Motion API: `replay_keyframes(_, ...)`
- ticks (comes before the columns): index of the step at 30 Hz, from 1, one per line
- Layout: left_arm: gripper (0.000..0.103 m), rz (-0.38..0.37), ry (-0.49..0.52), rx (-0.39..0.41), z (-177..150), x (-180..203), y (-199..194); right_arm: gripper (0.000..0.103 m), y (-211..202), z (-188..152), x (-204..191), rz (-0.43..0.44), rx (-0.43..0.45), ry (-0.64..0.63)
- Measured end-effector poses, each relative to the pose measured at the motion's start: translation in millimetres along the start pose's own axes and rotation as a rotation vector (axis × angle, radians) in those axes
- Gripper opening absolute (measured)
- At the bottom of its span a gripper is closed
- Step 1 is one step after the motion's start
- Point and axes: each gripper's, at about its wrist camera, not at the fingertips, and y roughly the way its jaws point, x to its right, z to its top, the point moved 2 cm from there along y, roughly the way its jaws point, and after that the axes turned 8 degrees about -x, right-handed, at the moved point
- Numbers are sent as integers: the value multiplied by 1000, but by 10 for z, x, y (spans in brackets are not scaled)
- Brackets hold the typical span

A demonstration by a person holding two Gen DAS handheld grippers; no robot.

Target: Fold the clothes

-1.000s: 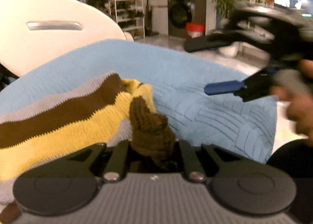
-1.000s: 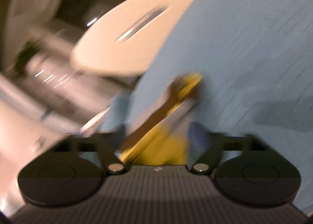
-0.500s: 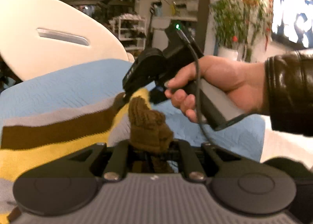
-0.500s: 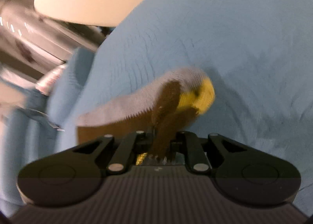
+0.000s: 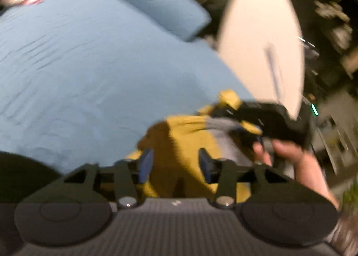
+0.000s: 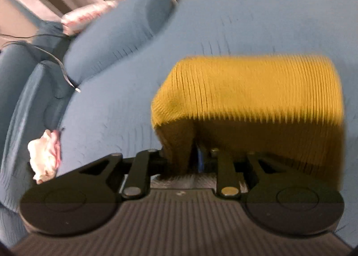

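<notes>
The striped knit sweater [image 5: 188, 130], yellow, grey and brown, lies bunched on the blue knit blanket [image 5: 94, 68]. My left gripper [image 5: 175, 159] is opening; its blue pads stand apart with yellow knit between them, not pressed. Beside it on the right, a hand [image 5: 288, 153] holds my right gripper [image 5: 235, 119] at the sweater's grey and yellow part. In the right wrist view, my right gripper [image 6: 181, 155] has narrow, slightly opening jaws with a fold of the yellow sweater [image 6: 246, 90] pinched between them. Both views are blurred.
A white chair back [image 5: 259, 54] stands beyond the blanket's edge. A blue cushion [image 5: 156, 1] lies at the back. A pink-white cloth [image 6: 44, 155] sits on the blanket at the left, another [image 6: 85, 16] farther back. A thin cable [image 6: 56, 59] crosses the sofa arm.
My left gripper has let go of the brown cuff and its jaws have spread. Both grippers have swung fast across the blanket. The right gripper closed on the sweater and carried it along.
</notes>
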Motion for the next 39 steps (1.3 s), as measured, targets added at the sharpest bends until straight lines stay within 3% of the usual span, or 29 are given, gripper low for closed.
replay_keyframes(1,73,2,6,7,25,-45,-41,32,-112,-64,9,41,41,31)
replay_keyframes(3,94,6,29,16,44,-64,-108,45,-328,-114,31,76,88,37)
replay_keyframes(4,95,6,53,23,48,-54,-138,50,-573,-169,74,106,154,37)
replay_keyframes(6,97,-7,104,34,60,-25,-168,79,-918,-300,181,137,248,47)
replay_keyframes(7,97,-16,129,34,53,8,-161,85,-1124,-415,279,141,301,64)
replay_keyframes(10,98,-14,228,17,22,262,-57,84,-1382,-681,511,91,332,56)
replay_keyframes(13,98,-10,367,8,-15,490,9,84,-1406,-982,648,-98,346,15)
replay_keyframes(15,103,31,481,30,4,634,91,85,-1275,-1144,772,-209,291,-4)
replay_keyframes(16,103,62,522,34,22,698,164,85,-1149,-1206,836,-244,220,-18)
replay_keyframes(17,103,101,554,23,60,768,274,85,-933,-1269,906,-267,89,-52)
replay_keyframes(18,103,124,565,5,78,825,336,84,-872,-1311,911,-275,61,-91)
replay_keyframes(20,103,154,577,-40,122,912,460,84,-977,-1428,844,-305,146,-201)
replay_keyframes(25,103,183,595,-125,317,1023,908,84,-1316,-1549,1113,-106,215,8)
replay_keyframes(28,103,180,498,-305,404,771,1285,84,-1221,-1536,1194,-44,216,63)
replay_keyframes(31,103,78,469,-274,382,500,1187,86,-1052,-1560,1389,125,230,200)
replay_keyframes(33,102,60,478,-277,350,469,1145,86,-974,-1582,1574,286,243,307)
replay_keyframes(35,101,36,440,-305,347,455,1103,86,-893,-1563,1587,387,212,312)
replay_keyframes(38,96,10,405,-326,351,431,1091,84,-790,-1493,1450,439,108,240)
replay_keyframes(39,95,6,398,-331,356,428,1097,77,-774,-1493,1413,435,85,228)
